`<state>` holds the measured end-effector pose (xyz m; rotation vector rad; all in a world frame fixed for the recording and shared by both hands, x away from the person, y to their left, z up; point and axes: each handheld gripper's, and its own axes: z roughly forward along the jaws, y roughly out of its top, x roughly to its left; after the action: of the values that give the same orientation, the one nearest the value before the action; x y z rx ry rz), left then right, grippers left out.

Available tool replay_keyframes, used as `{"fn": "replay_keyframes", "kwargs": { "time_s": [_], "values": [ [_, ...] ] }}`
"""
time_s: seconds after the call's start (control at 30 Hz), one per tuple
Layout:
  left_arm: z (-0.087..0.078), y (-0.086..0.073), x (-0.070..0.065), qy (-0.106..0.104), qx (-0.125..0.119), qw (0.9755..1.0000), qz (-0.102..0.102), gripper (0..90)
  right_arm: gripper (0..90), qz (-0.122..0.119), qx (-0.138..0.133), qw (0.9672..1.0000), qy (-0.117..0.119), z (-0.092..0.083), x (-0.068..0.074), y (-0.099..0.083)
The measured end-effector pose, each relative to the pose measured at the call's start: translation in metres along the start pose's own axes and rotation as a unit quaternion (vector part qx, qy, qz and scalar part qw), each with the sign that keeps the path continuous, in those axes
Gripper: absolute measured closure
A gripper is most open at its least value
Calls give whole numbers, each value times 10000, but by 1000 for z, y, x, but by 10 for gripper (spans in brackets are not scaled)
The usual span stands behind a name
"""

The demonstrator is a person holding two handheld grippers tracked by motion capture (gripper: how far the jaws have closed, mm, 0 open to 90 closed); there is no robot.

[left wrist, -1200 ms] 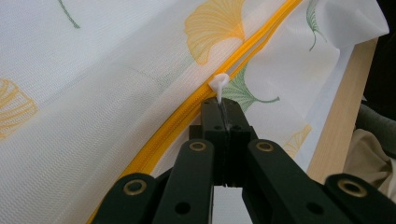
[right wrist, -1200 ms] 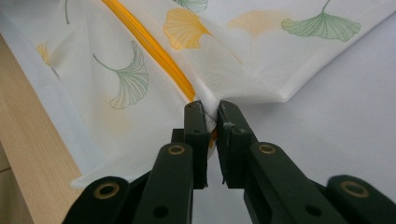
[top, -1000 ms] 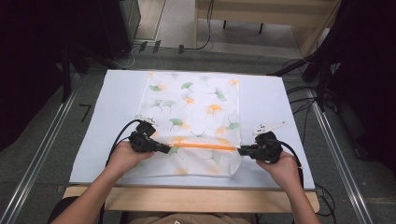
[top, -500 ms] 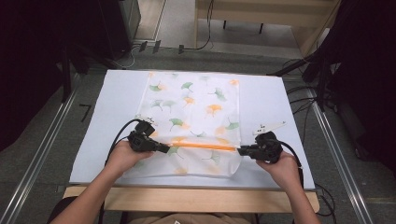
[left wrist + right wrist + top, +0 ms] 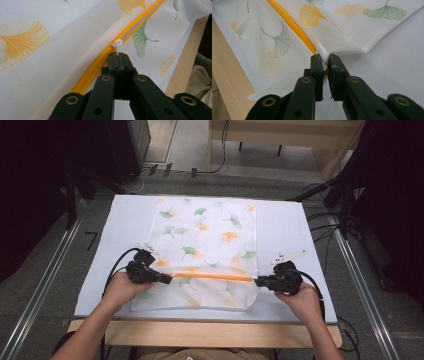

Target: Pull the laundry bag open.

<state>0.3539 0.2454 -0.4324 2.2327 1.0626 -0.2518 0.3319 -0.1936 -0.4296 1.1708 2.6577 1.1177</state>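
A white mesh bag printed with green and orange ginkgo leaves lies flat on the table. An orange zipper crosses it near the front. My left gripper is at the zipper's left end, shut on the small white zipper pull, which sticks out past the gripper. My right gripper is at the bag's right side, shut on the bag's edge where the zipper ends; the fabric bunches up around the gripper.
A pale blue mat covers the table, with a wooden edge at the front. Black cables trail from both grippers. Metal rails run along the floor on both sides.
My left gripper has shifted slightly to the left with the zipper pull in it. The right gripper holds its place on the bag's edge.
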Motion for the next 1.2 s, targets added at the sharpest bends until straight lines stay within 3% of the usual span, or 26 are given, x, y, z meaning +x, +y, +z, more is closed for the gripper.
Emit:
{"fn": "replay_keyframes", "kwargs": {
  "time_s": [0.77,1.2],
  "values": [
    [-1,0,1,1,-24,10000,-30,900,845,2,-5,10000,9,0,-1,0],
    [-10,-8,9,35,11,9999,-125,900,845,-4,-4,10000,18,0,-1,0]
  ]
}}
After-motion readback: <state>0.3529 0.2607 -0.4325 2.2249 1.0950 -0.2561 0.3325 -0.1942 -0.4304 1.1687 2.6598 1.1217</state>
